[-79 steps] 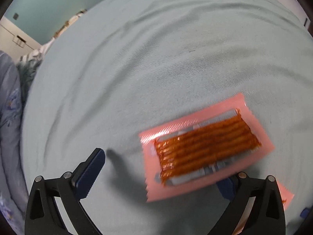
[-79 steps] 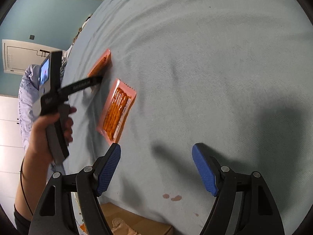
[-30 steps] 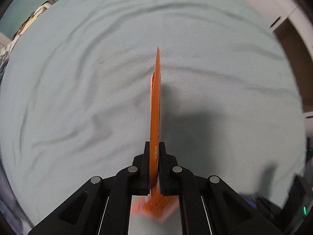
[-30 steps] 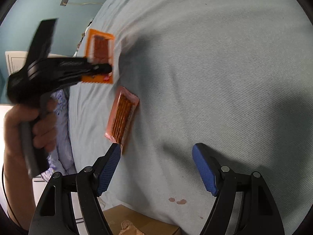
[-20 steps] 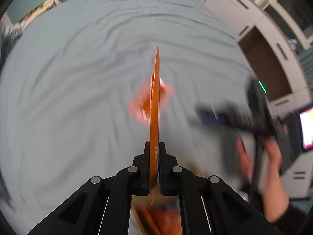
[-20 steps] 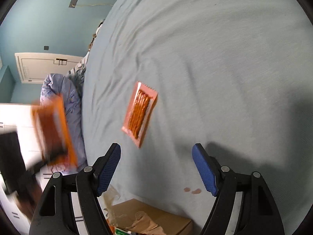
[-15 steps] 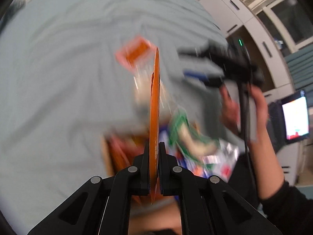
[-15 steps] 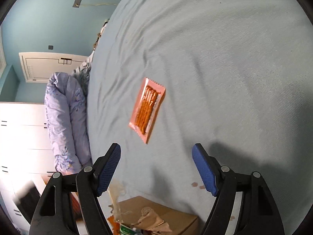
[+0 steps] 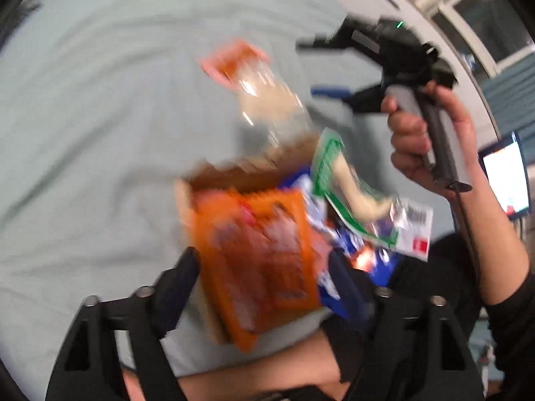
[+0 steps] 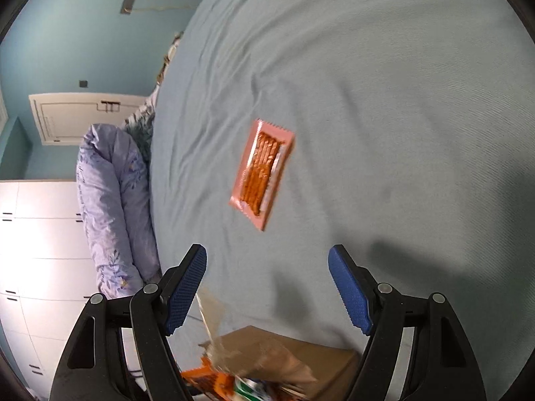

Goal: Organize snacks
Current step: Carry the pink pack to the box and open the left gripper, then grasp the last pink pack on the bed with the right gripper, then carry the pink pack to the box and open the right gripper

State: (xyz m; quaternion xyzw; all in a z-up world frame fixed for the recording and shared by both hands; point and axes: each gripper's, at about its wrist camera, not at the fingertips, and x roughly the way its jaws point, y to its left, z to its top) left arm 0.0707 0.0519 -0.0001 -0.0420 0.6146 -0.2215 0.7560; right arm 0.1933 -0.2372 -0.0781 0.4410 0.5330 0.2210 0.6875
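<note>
The left gripper (image 9: pixel 264 277) has just been opened over the cardboard box (image 9: pixel 197 200); its jaws, clamped on the orange snack packet (image 9: pixel 260 250) a second ago, are now spread, and the blurred packet is seen between them, apart from both, above the box's other wrappers. The box sits at the edge of the bed (image 10: pixel 367 83). The right gripper (image 10: pixel 267 287) is held released and empty above the box, as before. A second pink packet (image 10: pixel 262 170) is left lying on the bed beyond the box.

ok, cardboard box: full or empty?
Full: cardboard box crammed with snack packets, an orange packet on top.
</note>
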